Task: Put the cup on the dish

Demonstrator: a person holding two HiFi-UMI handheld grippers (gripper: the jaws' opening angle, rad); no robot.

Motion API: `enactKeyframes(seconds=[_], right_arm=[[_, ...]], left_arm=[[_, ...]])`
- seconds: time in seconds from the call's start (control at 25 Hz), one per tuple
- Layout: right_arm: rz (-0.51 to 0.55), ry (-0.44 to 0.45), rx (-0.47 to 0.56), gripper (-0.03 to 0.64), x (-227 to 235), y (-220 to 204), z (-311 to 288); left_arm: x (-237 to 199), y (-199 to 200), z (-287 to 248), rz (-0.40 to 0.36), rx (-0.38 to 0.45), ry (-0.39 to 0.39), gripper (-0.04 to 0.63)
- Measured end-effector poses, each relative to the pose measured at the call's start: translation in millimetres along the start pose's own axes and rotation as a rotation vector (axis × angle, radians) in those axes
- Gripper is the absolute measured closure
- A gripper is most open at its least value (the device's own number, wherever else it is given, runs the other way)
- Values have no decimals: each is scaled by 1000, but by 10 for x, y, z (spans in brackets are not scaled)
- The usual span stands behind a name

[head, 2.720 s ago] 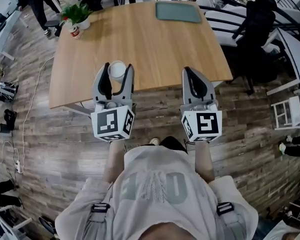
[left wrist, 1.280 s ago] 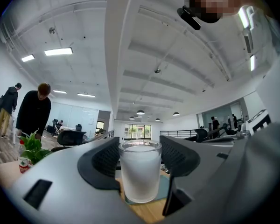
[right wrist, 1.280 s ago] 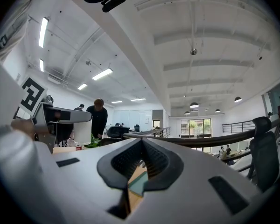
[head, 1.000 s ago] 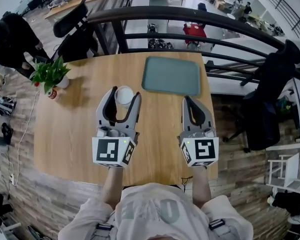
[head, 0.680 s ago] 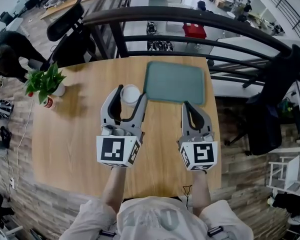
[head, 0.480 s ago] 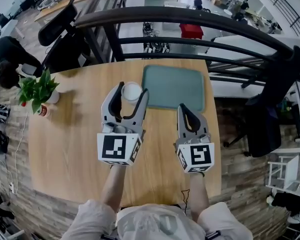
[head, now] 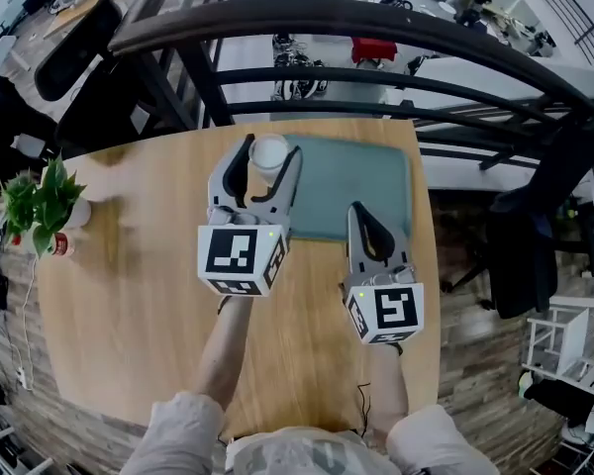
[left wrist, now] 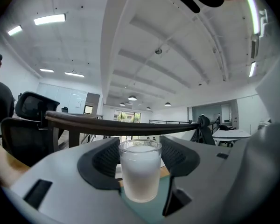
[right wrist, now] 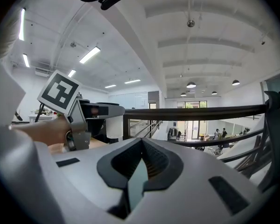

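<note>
Left gripper [head: 267, 158] clasped the cup [head: 269, 150] at the dish's [head: 366, 191] left edge, upper centre; right gripper [head: 361, 216] clenched, empty. Carrying seemingly ended; lowering and release remained

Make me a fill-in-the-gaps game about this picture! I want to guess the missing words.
1. The left gripper holds a frosted ____ between its fingers.
2. The right gripper is shut and holds ____.
3. The flat dish on the wooden table is coloured ____.
4. In the little pot at the table's edge grows a leafy ____.

Missing words: cup; nothing; green; plant.
</note>
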State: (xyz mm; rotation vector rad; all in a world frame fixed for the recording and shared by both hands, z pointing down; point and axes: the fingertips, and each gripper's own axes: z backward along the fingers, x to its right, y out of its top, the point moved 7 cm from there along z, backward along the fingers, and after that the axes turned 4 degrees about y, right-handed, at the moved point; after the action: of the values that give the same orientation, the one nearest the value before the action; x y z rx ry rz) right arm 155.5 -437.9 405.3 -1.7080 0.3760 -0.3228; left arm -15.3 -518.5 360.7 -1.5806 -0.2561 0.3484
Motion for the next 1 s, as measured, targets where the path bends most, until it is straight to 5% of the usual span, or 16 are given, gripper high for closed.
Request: enactKeyframes(seconds=[0.52,1.0], right_arm=[[-62,2,-60,600,183,-490,-401],[-94,61,-87,600,137,-726,-505]], left_arm=[[-272,-962,-1053,-40,-177,-11,324],[-309,-1504,-1350,-75,-245,-18,324]])
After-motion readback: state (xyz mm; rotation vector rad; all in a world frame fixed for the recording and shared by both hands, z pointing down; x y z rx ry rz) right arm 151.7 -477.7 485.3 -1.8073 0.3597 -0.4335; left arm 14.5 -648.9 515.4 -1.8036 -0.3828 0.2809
